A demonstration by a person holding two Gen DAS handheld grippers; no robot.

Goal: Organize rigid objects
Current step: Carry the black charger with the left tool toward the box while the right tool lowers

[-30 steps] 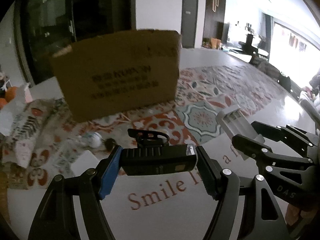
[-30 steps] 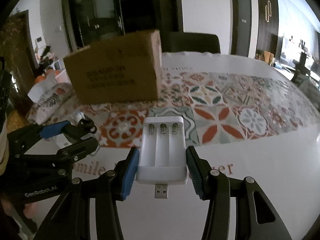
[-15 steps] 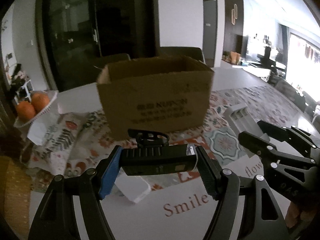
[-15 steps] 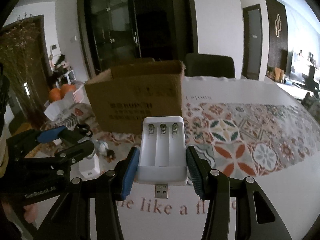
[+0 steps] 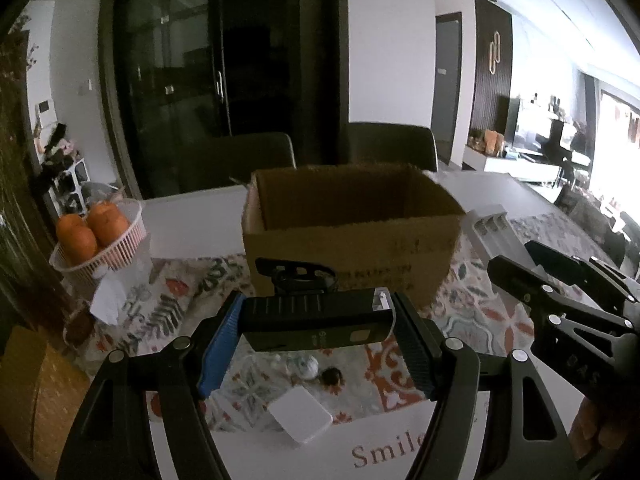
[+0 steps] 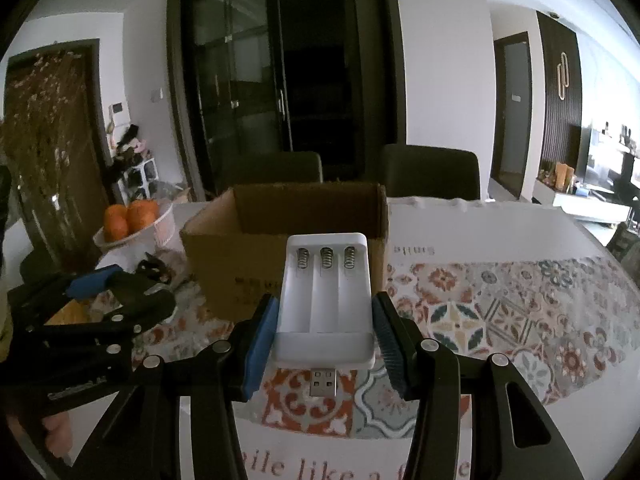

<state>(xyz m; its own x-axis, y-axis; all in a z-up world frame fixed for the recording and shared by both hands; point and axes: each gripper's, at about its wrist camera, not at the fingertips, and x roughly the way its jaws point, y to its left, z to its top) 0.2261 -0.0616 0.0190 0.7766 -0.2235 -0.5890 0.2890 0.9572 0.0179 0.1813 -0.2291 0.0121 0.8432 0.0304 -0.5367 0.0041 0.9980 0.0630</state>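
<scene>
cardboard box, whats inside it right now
The cardboard box stands open at the top. Only the bare upper inner walls show in both wrist views. Its floor is hidden behind the near wall, so any contents cannot be seen.

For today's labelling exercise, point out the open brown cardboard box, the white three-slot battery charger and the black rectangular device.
open brown cardboard box (image 5: 352,250), left wrist view, front wall.
white three-slot battery charger (image 6: 325,308), right wrist view, middle slot.
black rectangular device (image 5: 316,322), left wrist view, front face.
</scene>
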